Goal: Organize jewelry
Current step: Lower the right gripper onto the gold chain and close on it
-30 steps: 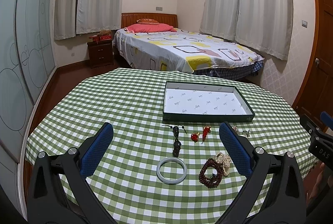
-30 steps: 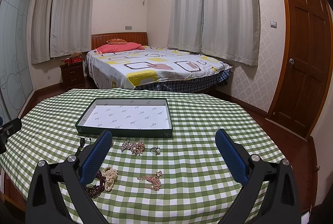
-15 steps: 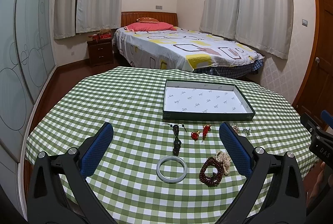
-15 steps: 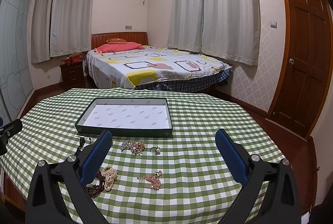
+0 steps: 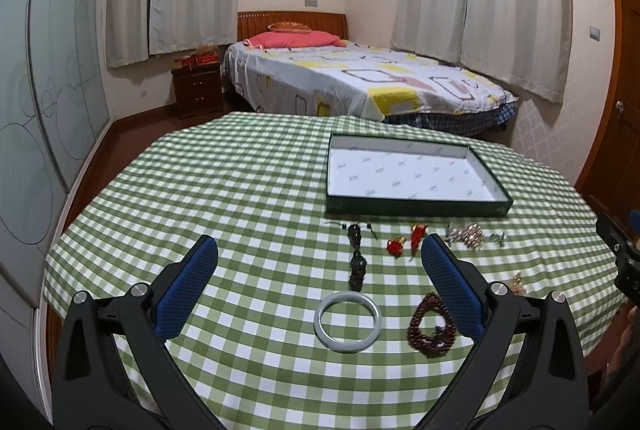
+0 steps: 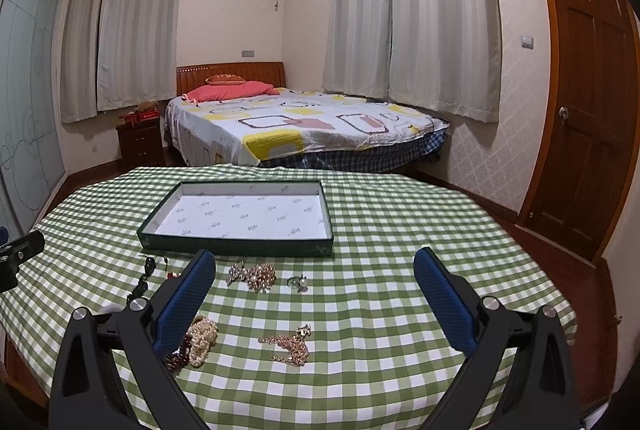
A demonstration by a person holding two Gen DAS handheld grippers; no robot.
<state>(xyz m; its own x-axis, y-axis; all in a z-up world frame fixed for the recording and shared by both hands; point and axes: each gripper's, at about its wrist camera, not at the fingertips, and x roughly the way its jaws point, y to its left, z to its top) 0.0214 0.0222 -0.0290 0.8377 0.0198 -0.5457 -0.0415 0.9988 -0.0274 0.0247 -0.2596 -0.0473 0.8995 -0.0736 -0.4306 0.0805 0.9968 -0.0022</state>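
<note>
Both the left gripper (image 5: 319, 262) and right gripper (image 6: 314, 275) gape wide, holding nothing. A smooth pale bangle (image 5: 346, 321) lies flat on the checked cloth (image 5: 240, 190). The shallow rectangular tray (image 5: 416, 208), paper-lined, runs lengthwise left to right.

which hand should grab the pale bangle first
Left. The bangle lies between the open left tongs, close in front of them. In the right view it is hidden behind a finger, and the right tongs face the gold chain instead.
</note>
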